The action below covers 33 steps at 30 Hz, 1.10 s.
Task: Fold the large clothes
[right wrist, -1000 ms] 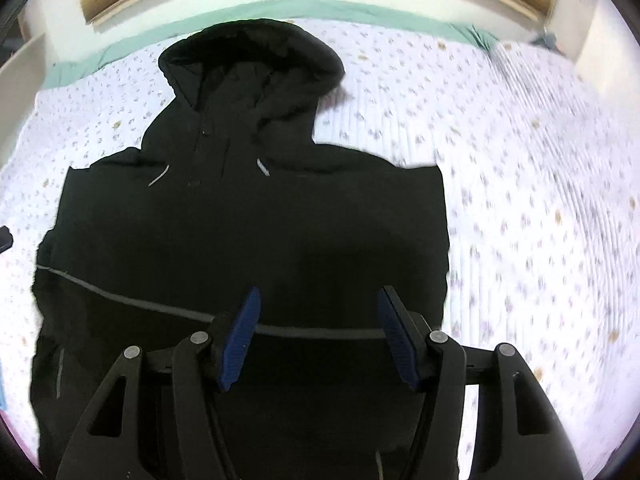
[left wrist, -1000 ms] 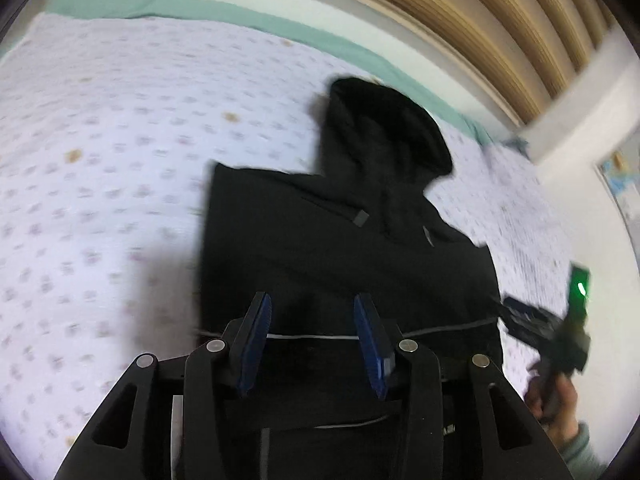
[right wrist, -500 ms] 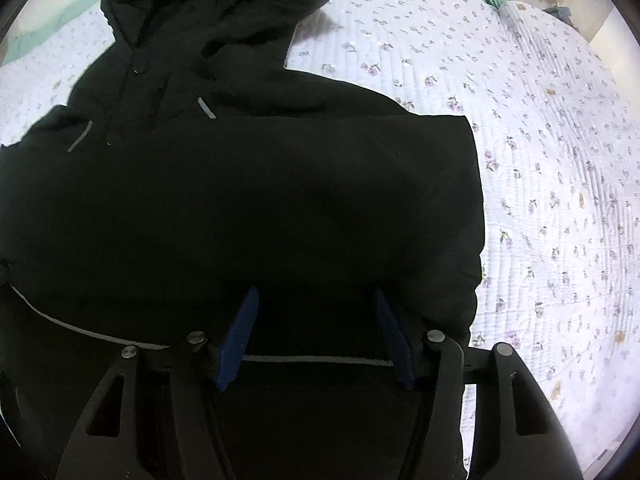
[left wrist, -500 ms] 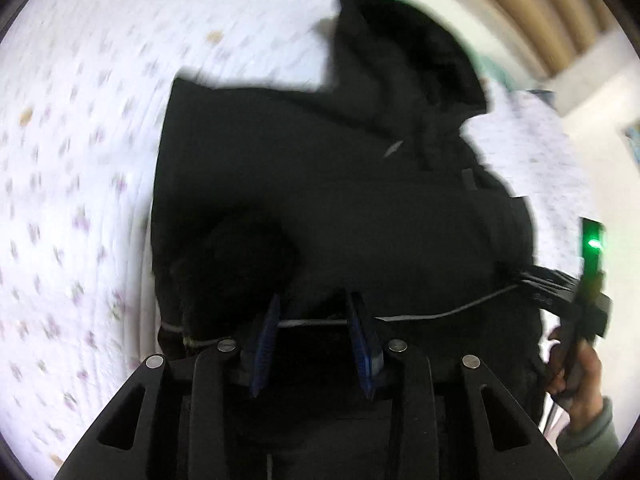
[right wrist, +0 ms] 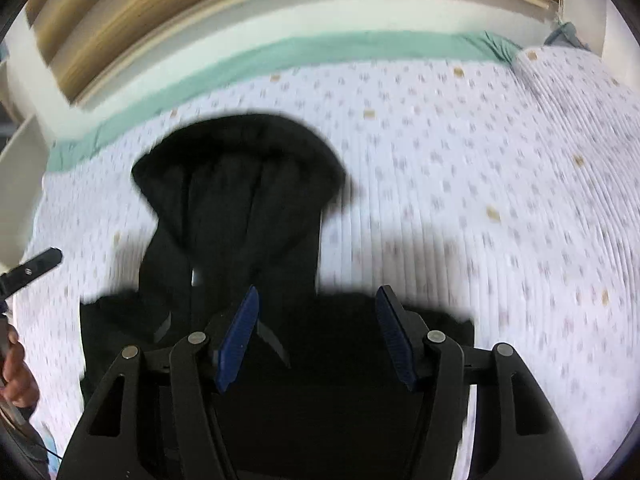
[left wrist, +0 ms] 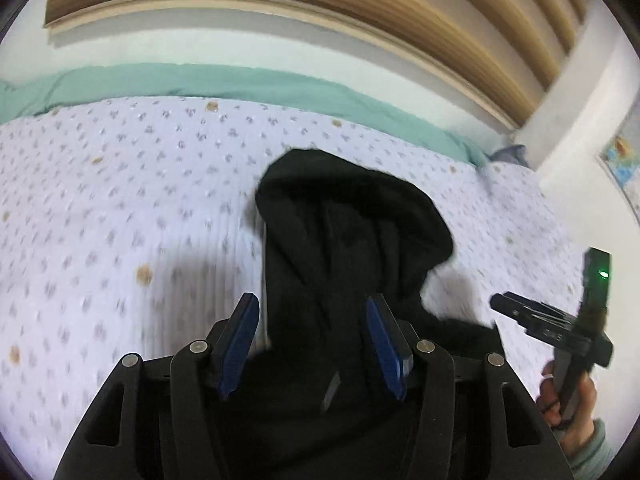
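Note:
A black hooded jacket [left wrist: 344, 240] lies flat on the flowered bedspread [left wrist: 120, 208], hood pointing to the far edge; it also shows in the right wrist view [right wrist: 240, 200]. My left gripper [left wrist: 314, 344] is open and empty, hovering above the jacket near the base of the hood. My right gripper [right wrist: 318, 336] is open and empty, above the jacket's shoulder area. The right gripper's body also shows at the right of the left wrist view [left wrist: 560, 328], held in a hand. The jacket's lower part is hidden behind the grippers.
The flowered bedspread [right wrist: 500, 184] spreads around the jacket on both sides. A green sheet edge [left wrist: 240, 80] runs along the far side below a white wall with wooden slats [left wrist: 320, 4]. A white corner post [left wrist: 580, 92] stands at the far right.
Both grippers have moved forward along the jacket from its lower body toward the hood and have tilted up. The jaws of both stay open.

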Motion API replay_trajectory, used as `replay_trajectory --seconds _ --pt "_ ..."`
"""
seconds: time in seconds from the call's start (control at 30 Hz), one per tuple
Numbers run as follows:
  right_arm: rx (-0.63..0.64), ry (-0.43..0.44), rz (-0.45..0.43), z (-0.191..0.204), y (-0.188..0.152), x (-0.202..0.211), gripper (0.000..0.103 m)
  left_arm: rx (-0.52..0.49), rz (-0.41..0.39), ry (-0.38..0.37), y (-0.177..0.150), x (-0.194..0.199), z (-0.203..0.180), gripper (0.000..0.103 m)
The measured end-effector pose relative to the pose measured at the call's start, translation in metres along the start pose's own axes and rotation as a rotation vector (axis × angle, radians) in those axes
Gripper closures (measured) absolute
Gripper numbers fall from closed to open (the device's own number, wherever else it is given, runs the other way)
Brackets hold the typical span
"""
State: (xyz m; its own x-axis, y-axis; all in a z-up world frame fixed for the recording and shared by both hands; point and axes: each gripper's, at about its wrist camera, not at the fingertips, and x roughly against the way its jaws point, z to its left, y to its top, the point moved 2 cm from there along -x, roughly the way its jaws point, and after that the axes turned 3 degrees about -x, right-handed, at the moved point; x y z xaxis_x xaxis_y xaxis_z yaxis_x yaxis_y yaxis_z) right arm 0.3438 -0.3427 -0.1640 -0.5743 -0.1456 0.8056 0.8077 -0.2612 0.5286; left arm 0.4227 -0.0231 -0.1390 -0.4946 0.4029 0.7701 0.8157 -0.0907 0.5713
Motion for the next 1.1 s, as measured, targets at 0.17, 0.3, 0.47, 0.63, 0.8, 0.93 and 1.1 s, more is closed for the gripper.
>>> replay_trajectory --seconds 0.17,0.3,0.47,0.63,0.8,0.93,1.1 --pt "-0.081 0.026 0.018 -0.012 0.039 -0.045 0.039 0.044 0.031 0.023 0.028 -0.039 0.014 0.046" --pt "-0.167 0.044 0.063 -0.023 0.04 -0.077 0.039 0.095 0.065 0.014 0.034 -0.072 0.025 0.046" --pt "-0.156 0.044 0.118 -0.025 0.041 -0.122 0.046 0.141 0.09 0.005 0.037 -0.101 0.036 0.046" --pt "-0.191 0.069 0.119 -0.022 0.043 -0.14 0.08 0.168 0.09 0.057 0.045 -0.123 0.051 0.062" --pt "-0.141 0.007 -0.004 -0.024 0.044 -0.102 0.095 0.248 0.051 0.015 0.038 -0.092 0.09 0.076" --pt "-0.062 -0.053 -0.012 -0.015 0.032 -0.098 0.095 0.265 0.125 0.048 0.014 -0.102 0.1 0.073" --pt "-0.111 -0.047 0.144 -0.032 0.012 -0.155 0.095 0.223 0.227 0.097 0.0 -0.147 0.106 0.07"
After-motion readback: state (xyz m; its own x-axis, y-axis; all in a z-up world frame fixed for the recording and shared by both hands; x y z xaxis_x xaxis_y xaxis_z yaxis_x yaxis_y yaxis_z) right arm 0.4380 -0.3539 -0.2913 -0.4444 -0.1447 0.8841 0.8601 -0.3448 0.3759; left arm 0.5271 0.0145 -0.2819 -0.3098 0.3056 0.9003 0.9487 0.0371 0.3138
